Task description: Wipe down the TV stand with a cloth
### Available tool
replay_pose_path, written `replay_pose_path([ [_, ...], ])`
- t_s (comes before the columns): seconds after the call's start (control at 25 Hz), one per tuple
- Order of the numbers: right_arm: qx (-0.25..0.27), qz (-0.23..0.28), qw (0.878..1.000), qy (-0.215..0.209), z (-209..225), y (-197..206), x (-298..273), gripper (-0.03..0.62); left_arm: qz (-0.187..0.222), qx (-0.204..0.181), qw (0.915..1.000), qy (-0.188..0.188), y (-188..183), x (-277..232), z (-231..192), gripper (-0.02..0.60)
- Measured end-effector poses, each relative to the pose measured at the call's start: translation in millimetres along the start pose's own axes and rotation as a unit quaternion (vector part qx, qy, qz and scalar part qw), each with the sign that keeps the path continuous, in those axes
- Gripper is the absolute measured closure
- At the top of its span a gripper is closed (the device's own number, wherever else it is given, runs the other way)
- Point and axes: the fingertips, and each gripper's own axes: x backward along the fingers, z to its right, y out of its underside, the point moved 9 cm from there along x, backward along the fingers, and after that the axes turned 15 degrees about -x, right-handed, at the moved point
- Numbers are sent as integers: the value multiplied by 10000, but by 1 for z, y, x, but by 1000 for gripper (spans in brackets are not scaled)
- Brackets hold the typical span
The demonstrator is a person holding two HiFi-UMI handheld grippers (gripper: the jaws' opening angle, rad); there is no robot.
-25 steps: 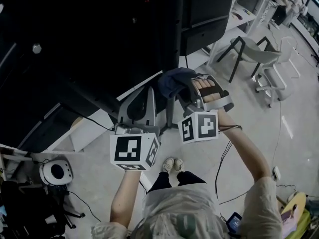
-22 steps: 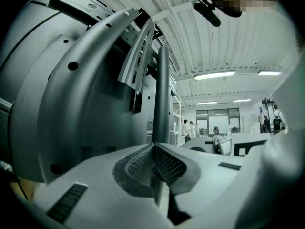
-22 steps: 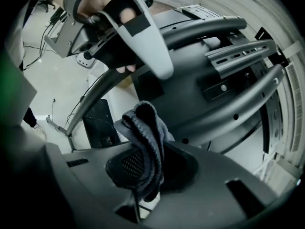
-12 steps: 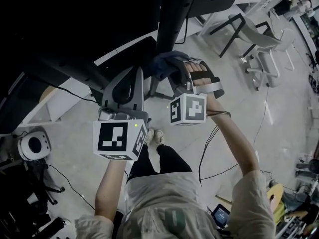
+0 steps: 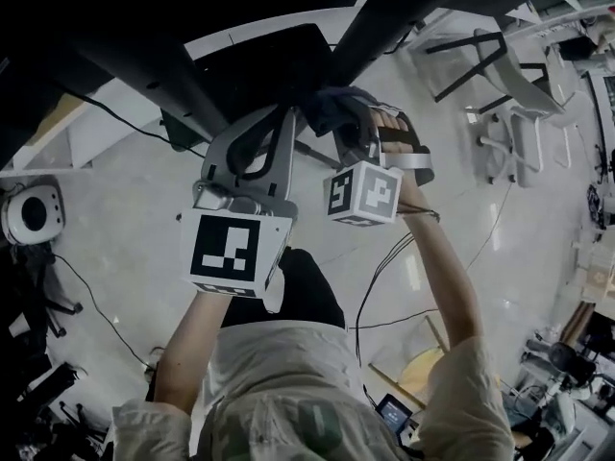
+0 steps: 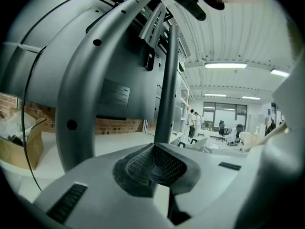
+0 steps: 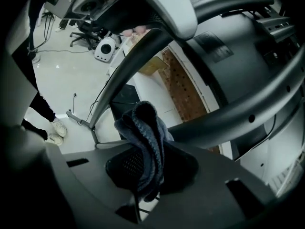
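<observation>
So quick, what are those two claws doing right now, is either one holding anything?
Left claw: closed, with nothing between its jaws.
Right claw: closed on the blue cloth.

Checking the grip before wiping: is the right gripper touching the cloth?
Touching. Its own view shows the right gripper pinching the cloth between its jaws.

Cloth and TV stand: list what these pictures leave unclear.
Cloth: right gripper view, lower end buried between the shut jaws of the right gripper.
Cloth against stand post: head view too dark, and the gripper covers the contact.
Label on the TV back: left gripper view, print too small.
</observation>
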Motion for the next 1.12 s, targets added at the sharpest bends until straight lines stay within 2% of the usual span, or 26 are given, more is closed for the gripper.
replay_pose_path([
  [0.16, 24, -128, 9996, -266, -23, 18, -25, 537, -217, 134, 9997, -50, 26, 3, 5, 566],
  [0.4, 347, -316, 9971, -599, -59, 45, -59, 537, -583, 300, 9978, -136, 59, 10, 11, 566],
  [0.64, 311, -448, 9949, -847, -87, 67, -91, 537, -666, 204, 9975, -127, 77, 10, 16, 566],
  [0.84, 501, -589, 9913, -1068, -110, 78, -112, 537, -789, 360, 9961, -135, 94, 16, 24, 567],
  [1.12, 567, -589, 9911, -1054, -123, 89, -123, 537, -931, 323, 9950, -179, 101, 21, 28, 566],
])
